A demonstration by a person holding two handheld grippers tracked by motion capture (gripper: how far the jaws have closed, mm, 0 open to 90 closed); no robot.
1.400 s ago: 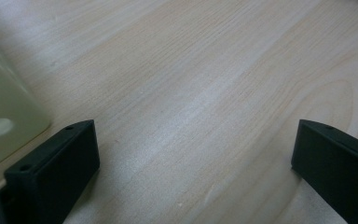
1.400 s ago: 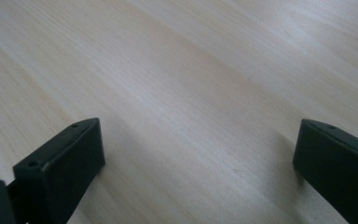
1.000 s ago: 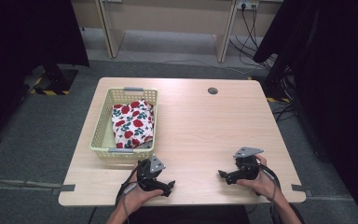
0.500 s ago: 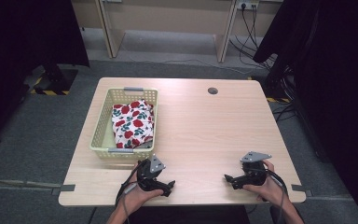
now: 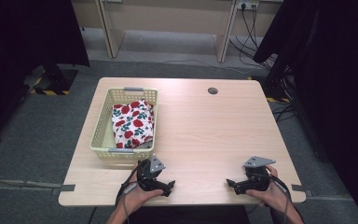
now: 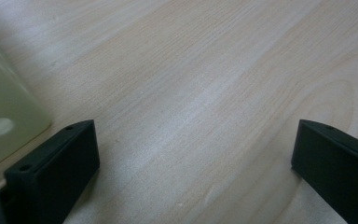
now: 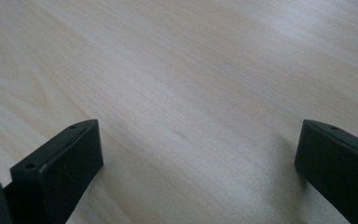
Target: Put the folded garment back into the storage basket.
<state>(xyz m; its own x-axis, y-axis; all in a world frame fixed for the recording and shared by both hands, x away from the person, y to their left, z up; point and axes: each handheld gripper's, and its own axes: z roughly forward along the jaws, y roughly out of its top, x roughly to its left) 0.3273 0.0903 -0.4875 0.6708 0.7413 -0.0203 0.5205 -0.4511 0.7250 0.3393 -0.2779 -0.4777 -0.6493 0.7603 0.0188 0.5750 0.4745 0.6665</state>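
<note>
Both my left gripper (image 5: 168,185) and right gripper (image 5: 231,184) rest gaping and empty on the table (image 5: 205,126); next I reach for the floral cloth (image 5: 132,123) in the basket (image 5: 103,122).

No readable text, label, brand or number is to be found in any view. Yellow-and-black hazard stripes (image 5: 51,90) are seen on the floor at the left of the high view, but no lettering is carried on them.
</note>
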